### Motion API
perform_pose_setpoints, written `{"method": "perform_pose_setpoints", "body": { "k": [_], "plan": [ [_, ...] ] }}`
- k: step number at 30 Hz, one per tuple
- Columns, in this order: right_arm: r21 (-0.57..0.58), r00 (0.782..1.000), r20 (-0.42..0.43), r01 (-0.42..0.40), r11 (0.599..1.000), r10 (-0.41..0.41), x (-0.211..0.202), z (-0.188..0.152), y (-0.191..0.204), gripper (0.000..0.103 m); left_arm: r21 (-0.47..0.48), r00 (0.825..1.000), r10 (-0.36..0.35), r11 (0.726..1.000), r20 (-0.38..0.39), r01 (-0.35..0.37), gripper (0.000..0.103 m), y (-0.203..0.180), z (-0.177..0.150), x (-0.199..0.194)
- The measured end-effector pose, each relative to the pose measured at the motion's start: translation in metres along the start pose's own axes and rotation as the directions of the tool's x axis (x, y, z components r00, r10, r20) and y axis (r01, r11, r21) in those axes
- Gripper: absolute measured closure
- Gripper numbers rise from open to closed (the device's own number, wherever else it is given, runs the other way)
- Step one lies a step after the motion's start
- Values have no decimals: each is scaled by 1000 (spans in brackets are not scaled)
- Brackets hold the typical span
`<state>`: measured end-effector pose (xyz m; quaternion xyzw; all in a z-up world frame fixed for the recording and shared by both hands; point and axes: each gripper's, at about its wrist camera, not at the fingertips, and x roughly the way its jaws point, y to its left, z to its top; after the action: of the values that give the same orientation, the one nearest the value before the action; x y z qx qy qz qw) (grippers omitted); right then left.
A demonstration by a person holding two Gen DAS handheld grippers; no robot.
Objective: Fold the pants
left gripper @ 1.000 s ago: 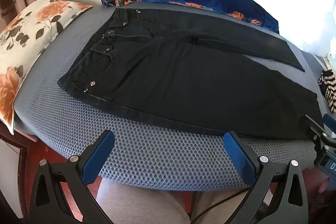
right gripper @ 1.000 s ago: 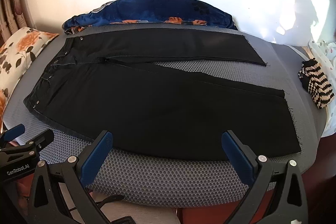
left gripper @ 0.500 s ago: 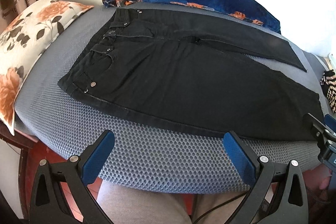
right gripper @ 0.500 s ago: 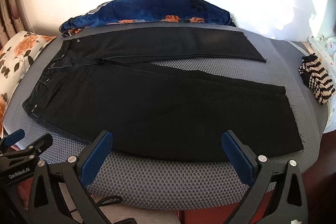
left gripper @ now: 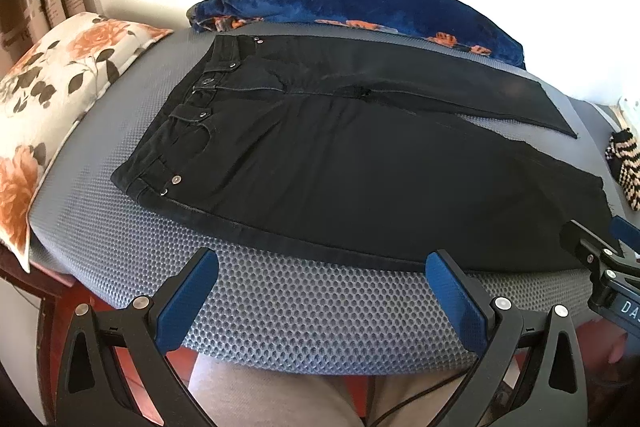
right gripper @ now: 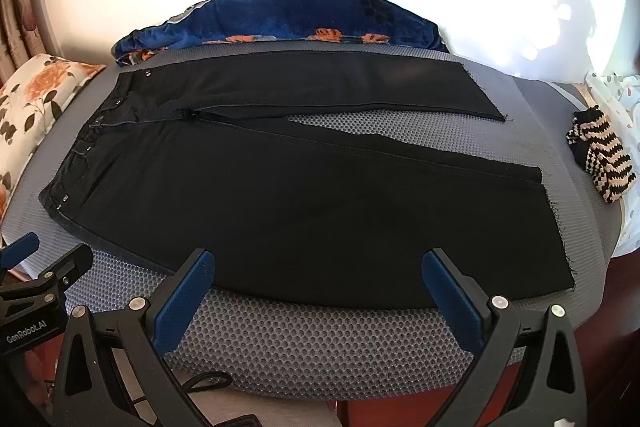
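A pair of black denim pants [right gripper: 280, 195] lies flat and unfolded on a grey honeycomb-mesh mattress pad [right gripper: 320, 343], waistband toward the left, the two legs spread apart in a narrow V toward the right with pad showing between them. The left gripper [left gripper: 322, 269] hovers off the near edge of the pad, its blue-padded fingers [left gripper: 188, 299] spread wide and holding nothing, just short of the pants' near seam. The right gripper [right gripper: 318, 267] hangs likewise wide open and empty, its fingertips at the near edge of the lower leg. A cream pillow with orange flowers [left gripper: 48, 107] sits just beside the waistband end, a crumpled dark blue plush blanket [right gripper: 288, 21] lies along the far side, and a black-and-tan striped knitted piece [right gripper: 600, 159] rests past the leg hems.
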<state>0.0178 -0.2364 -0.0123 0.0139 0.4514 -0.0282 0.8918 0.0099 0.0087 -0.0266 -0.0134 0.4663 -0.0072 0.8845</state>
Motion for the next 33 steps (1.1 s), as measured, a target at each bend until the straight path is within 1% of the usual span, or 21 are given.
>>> {"method": "perform_pose_setpoints", "body": {
  "k": [21, 28, 33],
  "plan": [
    [-3, 1000, -8, 13, 1000, -13, 1, 1, 4, 0, -13, 1000, 6, 1000, -5, -6, 0, 5, 0, 1],
    [-9, 1000, -9, 7, 1000, -7, 2, 4, 5, 0, -16, 1000, 7, 1000, 3, -7, 0, 8, 5, 0],
    [-10, 1000, -15, -13, 1000, 13, 4, 9, 7, 1, -20, 1000, 11, 1000, 6, -11, 0, 11, 11, 2]
  ]
}}
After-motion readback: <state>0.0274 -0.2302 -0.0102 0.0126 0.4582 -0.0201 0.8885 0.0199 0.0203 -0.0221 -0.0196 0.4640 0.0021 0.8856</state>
